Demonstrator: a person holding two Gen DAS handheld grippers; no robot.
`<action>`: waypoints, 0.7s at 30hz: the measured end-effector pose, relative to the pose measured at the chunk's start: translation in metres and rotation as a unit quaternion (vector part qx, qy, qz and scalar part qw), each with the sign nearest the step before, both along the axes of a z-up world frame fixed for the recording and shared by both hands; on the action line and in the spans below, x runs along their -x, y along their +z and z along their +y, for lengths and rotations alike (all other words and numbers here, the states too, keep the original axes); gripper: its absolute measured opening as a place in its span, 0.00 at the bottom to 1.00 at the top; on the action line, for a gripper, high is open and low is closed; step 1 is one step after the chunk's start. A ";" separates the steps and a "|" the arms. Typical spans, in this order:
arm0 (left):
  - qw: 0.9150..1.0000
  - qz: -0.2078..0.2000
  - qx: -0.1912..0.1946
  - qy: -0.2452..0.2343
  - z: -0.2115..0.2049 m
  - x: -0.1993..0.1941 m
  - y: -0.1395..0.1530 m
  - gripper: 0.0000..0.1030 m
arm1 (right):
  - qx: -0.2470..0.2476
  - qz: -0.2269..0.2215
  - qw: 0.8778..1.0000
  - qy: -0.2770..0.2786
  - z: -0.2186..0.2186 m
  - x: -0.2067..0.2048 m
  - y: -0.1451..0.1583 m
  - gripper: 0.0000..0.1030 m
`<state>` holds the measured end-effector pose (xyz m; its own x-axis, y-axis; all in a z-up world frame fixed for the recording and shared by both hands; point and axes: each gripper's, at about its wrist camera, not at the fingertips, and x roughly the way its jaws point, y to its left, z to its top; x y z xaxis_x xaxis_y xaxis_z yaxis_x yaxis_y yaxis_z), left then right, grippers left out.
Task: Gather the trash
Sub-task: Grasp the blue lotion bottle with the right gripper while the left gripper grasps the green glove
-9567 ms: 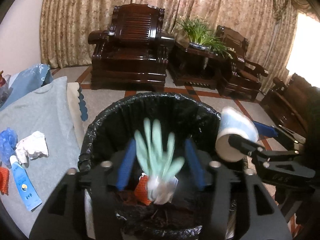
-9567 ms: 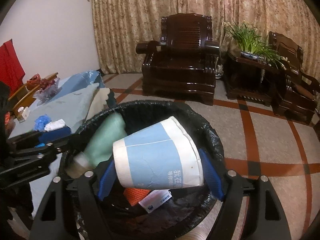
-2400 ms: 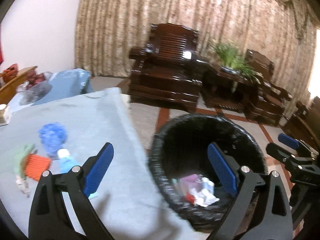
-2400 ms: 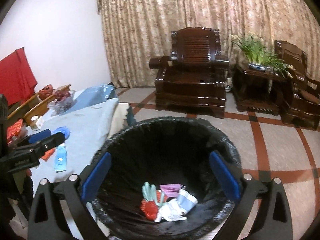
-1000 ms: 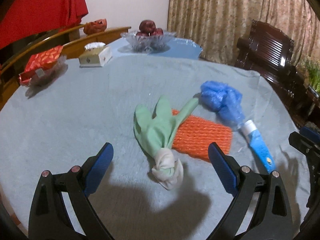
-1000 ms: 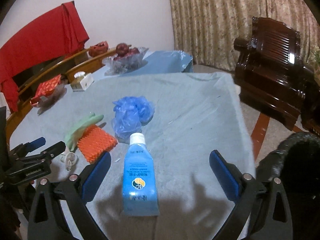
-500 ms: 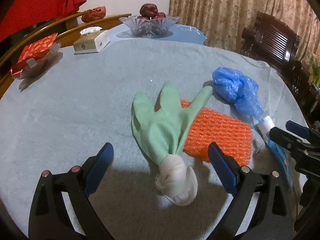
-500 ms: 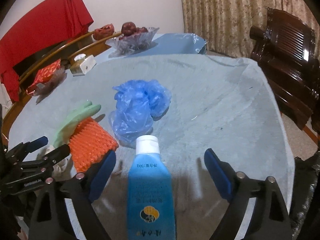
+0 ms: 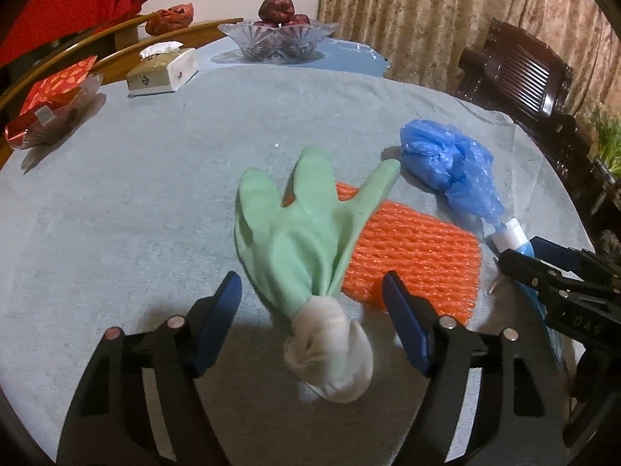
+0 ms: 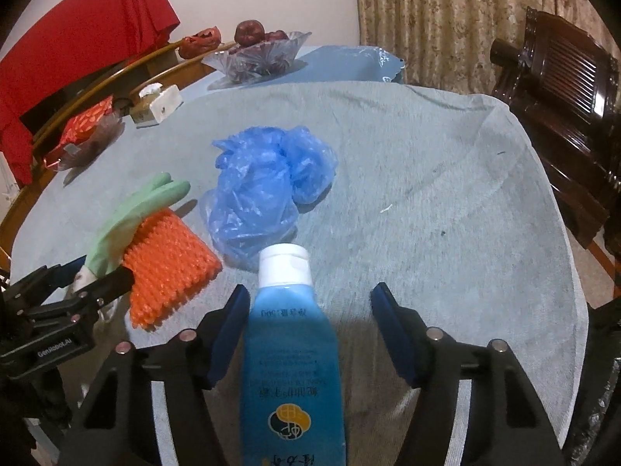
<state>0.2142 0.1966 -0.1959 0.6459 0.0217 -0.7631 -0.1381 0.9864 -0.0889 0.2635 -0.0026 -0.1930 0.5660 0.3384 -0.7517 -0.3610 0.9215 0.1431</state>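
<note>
Left gripper (image 9: 312, 320) jaws open around the green glove (image 9: 302, 229) on the worktop (image 9: 136, 202), right gripper (image 10: 306, 328) jaws open straddling the blue tube (image 10: 291, 357) beside the orange net (image 10: 167, 268).

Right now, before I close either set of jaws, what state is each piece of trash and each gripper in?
Green rubber glove with white knotted cuff: lying flat, partly over the net, untouched.
Orange foam net sleeve: flat on the cloth, under the glove's fingers.
Crumpled blue plastic bag: bunched, loose on the cloth.
Blue squeeze tube with white cap: lying down, cap shut, not gripped.
Left gripper: jaws open, either side of the glove's cuff.
Right gripper: jaws open, around the tube.
</note>
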 end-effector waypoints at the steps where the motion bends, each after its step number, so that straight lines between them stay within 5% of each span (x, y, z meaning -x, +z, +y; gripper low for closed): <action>1: 1.000 -0.001 0.001 -0.003 -0.001 0.000 0.000 0.66 | 0.000 0.001 1.000 0.000 0.000 0.000 0.000 0.61; 6: 1.000 -0.004 -0.001 -0.008 -0.007 0.001 0.001 0.50 | 0.006 0.002 1.000 -0.001 -0.001 0.005 0.000 0.43; 9: 1.000 -0.006 0.000 -0.006 -0.006 0.002 0.001 0.38 | -0.001 0.004 1.000 -0.002 -0.003 0.006 0.000 0.43; 21: 1.000 -0.028 0.003 -0.007 -0.011 0.025 0.022 0.31 | -0.032 0.000 0.999 -0.003 -0.014 0.019 0.016 0.43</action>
